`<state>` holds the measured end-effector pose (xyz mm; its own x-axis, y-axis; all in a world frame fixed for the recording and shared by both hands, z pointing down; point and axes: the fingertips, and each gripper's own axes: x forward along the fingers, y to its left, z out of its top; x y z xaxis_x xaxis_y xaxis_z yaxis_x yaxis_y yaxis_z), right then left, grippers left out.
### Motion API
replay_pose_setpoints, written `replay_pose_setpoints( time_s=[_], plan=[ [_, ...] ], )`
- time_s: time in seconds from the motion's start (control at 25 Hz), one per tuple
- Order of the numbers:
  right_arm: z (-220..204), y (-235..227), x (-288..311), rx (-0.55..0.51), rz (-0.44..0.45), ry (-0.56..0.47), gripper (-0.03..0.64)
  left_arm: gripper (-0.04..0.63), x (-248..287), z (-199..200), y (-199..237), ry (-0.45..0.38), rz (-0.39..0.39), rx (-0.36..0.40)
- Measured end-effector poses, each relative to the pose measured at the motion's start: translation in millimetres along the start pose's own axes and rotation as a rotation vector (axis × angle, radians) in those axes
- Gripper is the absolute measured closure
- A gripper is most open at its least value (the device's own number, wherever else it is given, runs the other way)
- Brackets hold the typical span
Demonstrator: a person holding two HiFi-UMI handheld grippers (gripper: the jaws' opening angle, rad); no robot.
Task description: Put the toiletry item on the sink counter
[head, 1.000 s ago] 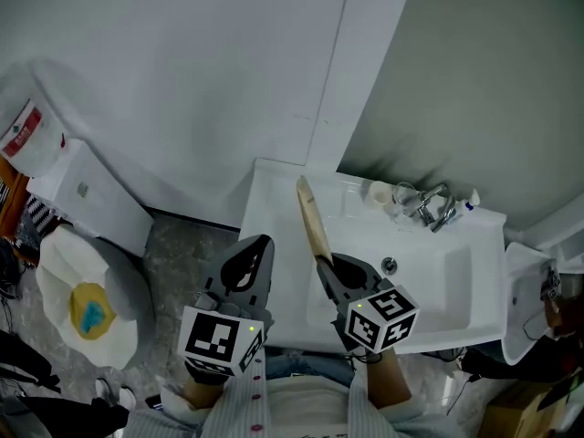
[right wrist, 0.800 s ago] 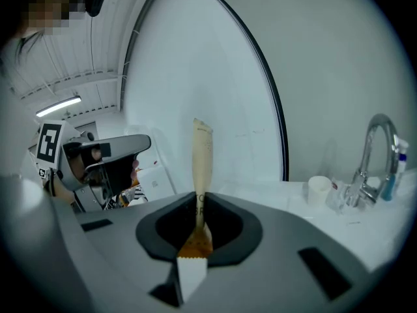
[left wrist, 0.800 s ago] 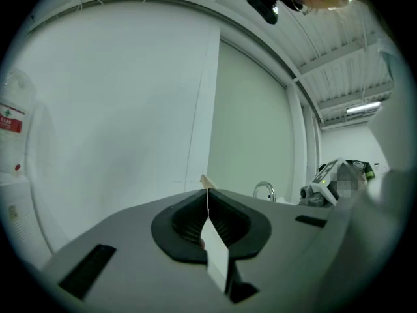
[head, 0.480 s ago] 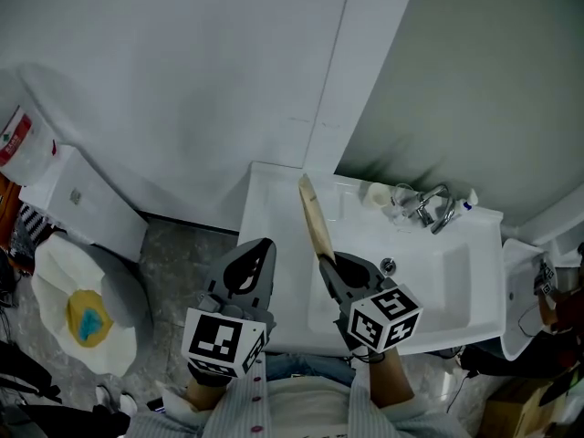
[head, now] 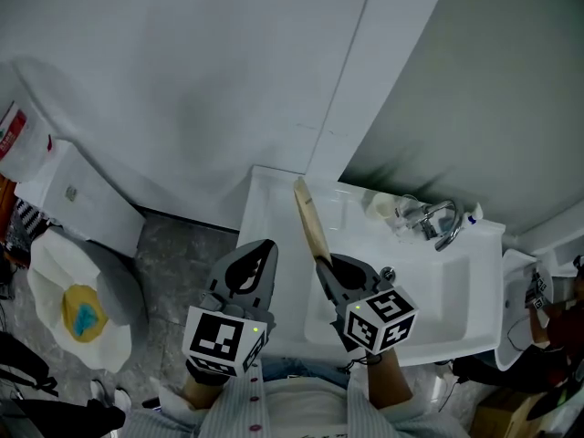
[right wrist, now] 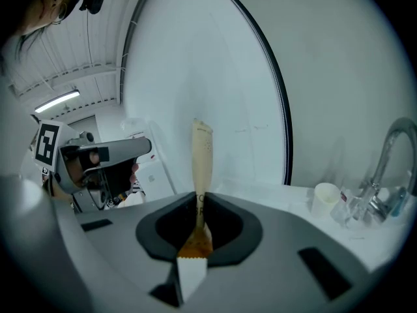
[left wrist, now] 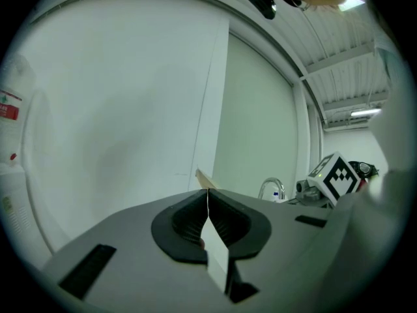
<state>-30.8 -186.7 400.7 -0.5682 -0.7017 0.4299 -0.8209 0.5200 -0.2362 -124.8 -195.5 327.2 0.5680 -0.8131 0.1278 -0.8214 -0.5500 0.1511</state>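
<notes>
Tan tube (head: 310, 219): upright, pinched at its base in right hand-held gripper (head: 321, 263), above tabletop (head: 266, 210) beside basin (head: 429, 281). Left hand-held gripper (head: 262, 247): closed, empty. Risk: low pinch may let tube tip into basin.

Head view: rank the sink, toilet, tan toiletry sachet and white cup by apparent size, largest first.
1. sink
2. toilet, though it sits lower, farther from the camera, so its rank against the sink is unsure
3. tan toiletry sachet, enlarged by nearness
4. white cup
</notes>
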Motion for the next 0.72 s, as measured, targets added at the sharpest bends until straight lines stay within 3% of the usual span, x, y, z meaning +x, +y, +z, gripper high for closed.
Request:
replay_pose_setpoints(
  time_s=[0.72],
  plan=[
    [-18.3, -25.3, 43.7, 0.052, 0.023, 0.097, 0.574, 0.577, 32.5, -36.3, 14.2, 0.095, -0.006, -0.032]
  ],
)
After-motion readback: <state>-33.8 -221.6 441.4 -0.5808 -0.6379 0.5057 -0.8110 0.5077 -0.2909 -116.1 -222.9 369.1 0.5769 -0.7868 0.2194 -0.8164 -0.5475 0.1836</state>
